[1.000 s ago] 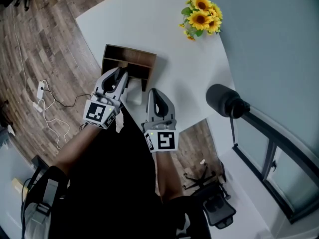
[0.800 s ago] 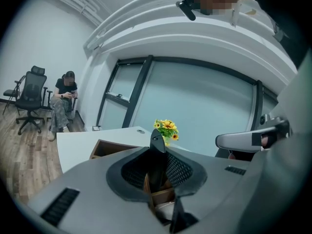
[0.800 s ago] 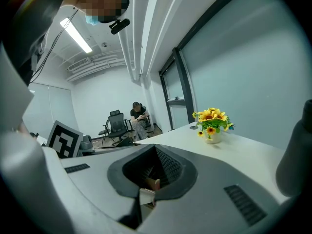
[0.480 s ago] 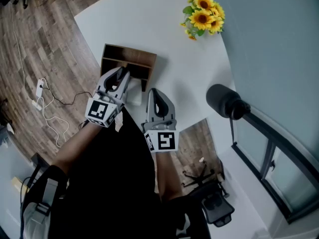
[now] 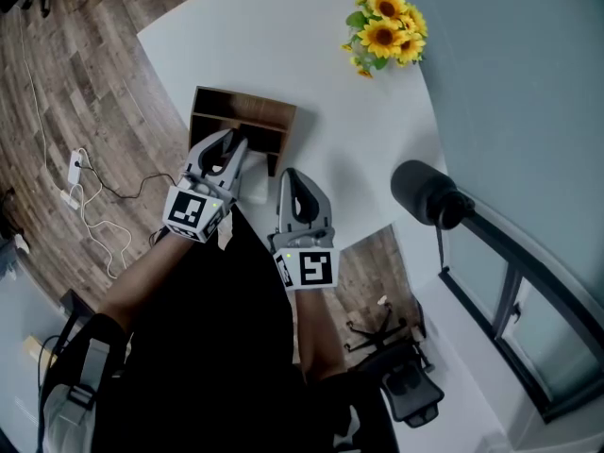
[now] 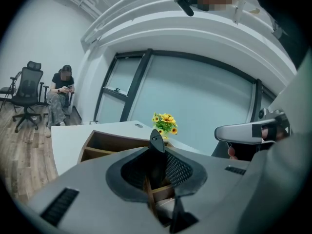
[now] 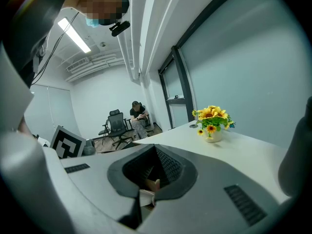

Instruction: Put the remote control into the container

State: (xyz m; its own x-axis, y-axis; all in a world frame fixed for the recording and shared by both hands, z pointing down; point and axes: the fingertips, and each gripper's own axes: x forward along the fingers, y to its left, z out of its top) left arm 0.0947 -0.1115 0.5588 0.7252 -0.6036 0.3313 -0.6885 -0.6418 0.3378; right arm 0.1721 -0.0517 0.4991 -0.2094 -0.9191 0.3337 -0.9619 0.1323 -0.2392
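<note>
A brown wooden container with open compartments stands on the white table. My left gripper is shut, its tip at the container's near edge. In the left gripper view the container lies just past the shut left gripper. My right gripper is also shut, to the right of the container and a little nearer to me. Between the two grippers lies a small white object, partly hidden; I cannot tell whether it is the remote control. Neither gripper visibly holds anything.
A pot of sunflowers stands at the table's far right edge. A black rounded fixture on a dark arm juts out beside the table on the right. Wood floor with cables is at the left. A person sits on a chair far off.
</note>
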